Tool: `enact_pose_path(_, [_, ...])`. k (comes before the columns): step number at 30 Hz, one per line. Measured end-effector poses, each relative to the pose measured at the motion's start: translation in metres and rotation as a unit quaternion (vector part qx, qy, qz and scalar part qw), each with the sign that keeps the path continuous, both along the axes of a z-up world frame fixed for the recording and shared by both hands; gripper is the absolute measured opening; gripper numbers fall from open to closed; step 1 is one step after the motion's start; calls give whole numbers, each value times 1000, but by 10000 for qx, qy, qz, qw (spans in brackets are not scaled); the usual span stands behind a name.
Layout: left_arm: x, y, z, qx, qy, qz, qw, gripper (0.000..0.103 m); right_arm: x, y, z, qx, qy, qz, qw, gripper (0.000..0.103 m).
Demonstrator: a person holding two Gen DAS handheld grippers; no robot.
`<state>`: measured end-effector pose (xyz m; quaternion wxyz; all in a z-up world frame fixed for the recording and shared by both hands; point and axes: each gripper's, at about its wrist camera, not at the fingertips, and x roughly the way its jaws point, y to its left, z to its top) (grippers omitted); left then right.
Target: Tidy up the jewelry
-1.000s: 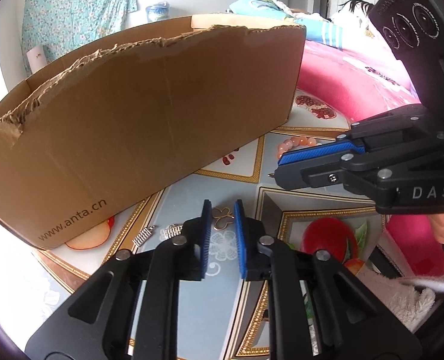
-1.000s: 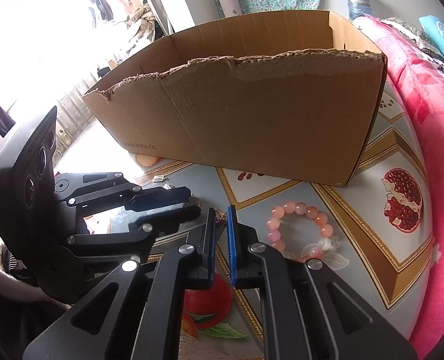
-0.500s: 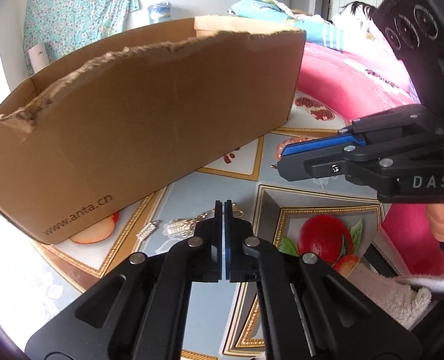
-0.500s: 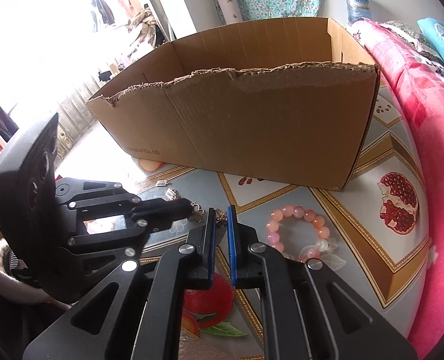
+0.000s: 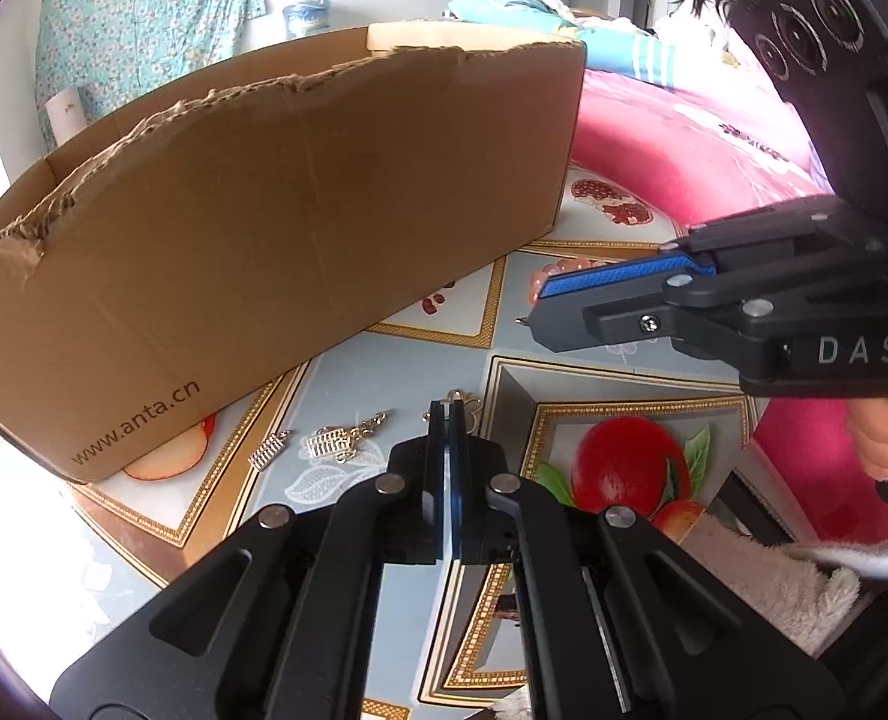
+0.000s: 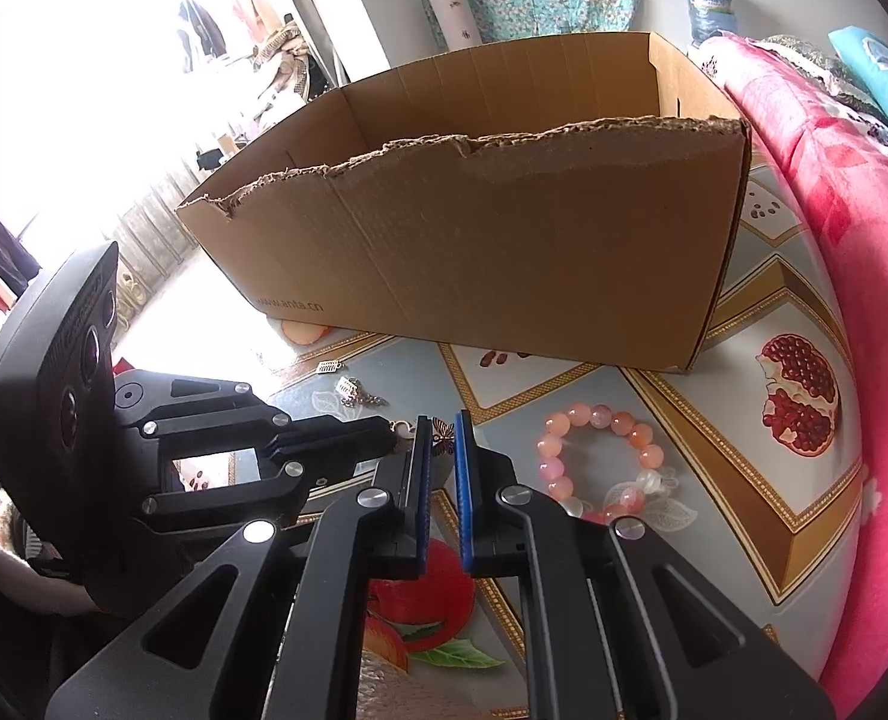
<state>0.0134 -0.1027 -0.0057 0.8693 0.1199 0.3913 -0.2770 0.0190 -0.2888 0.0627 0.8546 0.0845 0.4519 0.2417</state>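
Observation:
My left gripper (image 5: 449, 408) is shut on a gold butterfly pendant (image 5: 465, 405) lying on the table; it also shows in the right wrist view (image 6: 393, 429). Its silver chain (image 5: 348, 435) trails to the left, with a small silver charm (image 5: 269, 450) beside it. My right gripper (image 6: 442, 426) is nearly closed and empty, hovering above the table; it also shows in the left wrist view (image 5: 540, 306). A pink bead bracelet (image 6: 600, 456) lies on the table right of it. An open cardboard box (image 6: 504, 240) stands behind.
The table (image 5: 384, 378) has a fruit-pattern cloth. A pink quilt (image 6: 864, 300) runs along the right side. A fluffy towel (image 5: 762, 588) lies at the near right edge. The box's torn front wall (image 5: 264, 228) is tall.
My left gripper has closed from open onto the butterfly pendant and lifted slightly back. The right gripper has risen a little and stayed nearly shut.

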Motion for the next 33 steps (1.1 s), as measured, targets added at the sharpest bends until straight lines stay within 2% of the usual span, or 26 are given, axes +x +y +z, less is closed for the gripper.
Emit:
enact_pose_path(1, [-1, 2, 1, -41, -13, 24, 10000, 5, 0, -1, 0, 6, 1, -11, 10000, 8])
enact_pose_path(4, [0, 4, 5, -127, -33, 65, 9999, 21, 1, -1, -1, 28, 15, -30, 10000, 8])
enact_pose_path(5, [1, 4, 5, -119, -14, 65, 9999, 21, 1, -1, -1, 33, 19, -32, 10000, 8])
enact_pose_path(9, [1, -2, 1, -39, 63, -3, 10000, 21, 2, 0, -3, 42, 42, -33, 10000, 8])
enact_pose_path(13, [1, -8, -1, 128, -61, -40, 9999, 21, 2, 1, -5, 45, 55, -34, 10000, 8])
enact_pose_path(17, [2, -10, -1, 128, -80, -68, 9999, 20, 3, 0, -5, 44, 59, -49, 10000, 8])
enact_pose_path(21, [3, -8, -1, 106, -59, -65, 9999, 7, 3, 1, -6, 42, 57, -43, 10000, 8])
enact_pose_path(23, [3, -7, -1, 91, -49, -50, 9999, 4, 2, 1, -6, 45, 58, -49, 10000, 8])
enact_pose_path(31, [3, -6, 0, 169, -35, -60, 9998, 3, 3, 1, -5, 38, 49, -60, 10000, 8])
enact_pose_path(33, [2, -5, 1, 76, 19, -68, 9999, 3, 2, 1, -4, 40, 43, -64, 10000, 8])
